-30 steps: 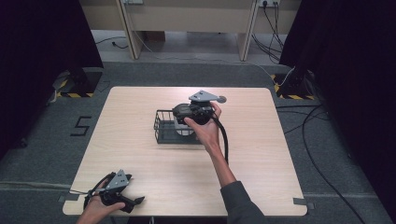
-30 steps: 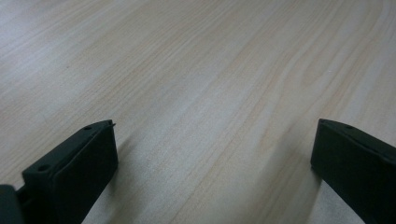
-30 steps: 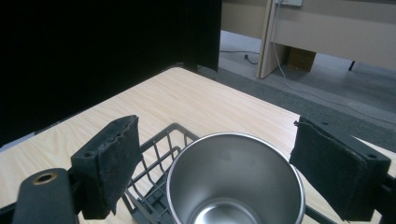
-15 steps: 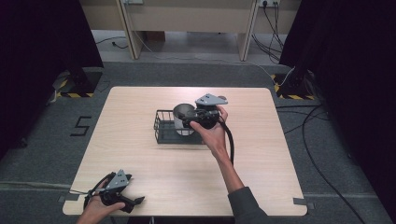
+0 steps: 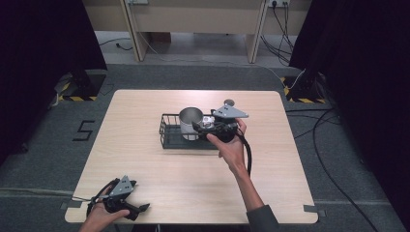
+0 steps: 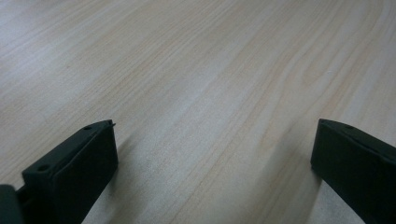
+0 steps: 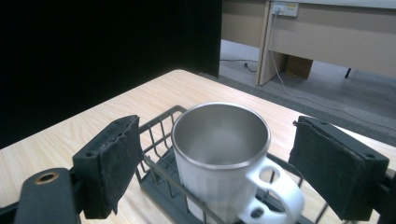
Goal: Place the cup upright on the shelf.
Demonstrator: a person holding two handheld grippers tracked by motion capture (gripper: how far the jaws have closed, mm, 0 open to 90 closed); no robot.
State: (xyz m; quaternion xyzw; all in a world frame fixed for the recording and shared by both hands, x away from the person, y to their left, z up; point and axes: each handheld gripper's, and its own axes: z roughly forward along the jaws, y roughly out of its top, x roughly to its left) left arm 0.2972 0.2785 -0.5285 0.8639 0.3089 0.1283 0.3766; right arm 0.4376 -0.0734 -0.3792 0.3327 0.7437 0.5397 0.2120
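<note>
Pale wood-grain laminate covers the surface (image 5: 145,145), a rounded-corner rectangle on grey carpet. Near its centre sits a black wire basket (image 5: 169,133) w/ a mug (image 5: 190,122) standing upright inside: brushed-steel lining, white outer wall, chunky white handle w/ a round hole near its base. In the right gripper view the mug (image 7: 224,158) fills the middle, handle at approx 4 o'clock, basket wires (image 7: 159,135) crossing in front of it; the basket's near and right parts are cut off by the frame edge, and the mug's base is cut off at the bottom.

Right tongs (image 5: 200,128) sit at 3 o'clock of the mug, held by the right hand (image 5: 231,147), grey three-cornered plate on top. Jaws spread wide w/ rough dark pads (image 7: 116,154), flanking the mug w/o touching it, gripping nothing.

Left tongs (image 5: 140,209) lie low at the surface's 7 o'clock corner, in the left hand (image 5: 99,217), which is partly cut off by the bottom edge. Jaws wide apart, smooth black blocks over bare wood in the left gripper view, nothing between them.

Vs. 0.5 s ago: right tongs have pulled back a little toward 3 o'clock, so more of the mug's rim is exposed from above. Left tongs unchanged.
</note>
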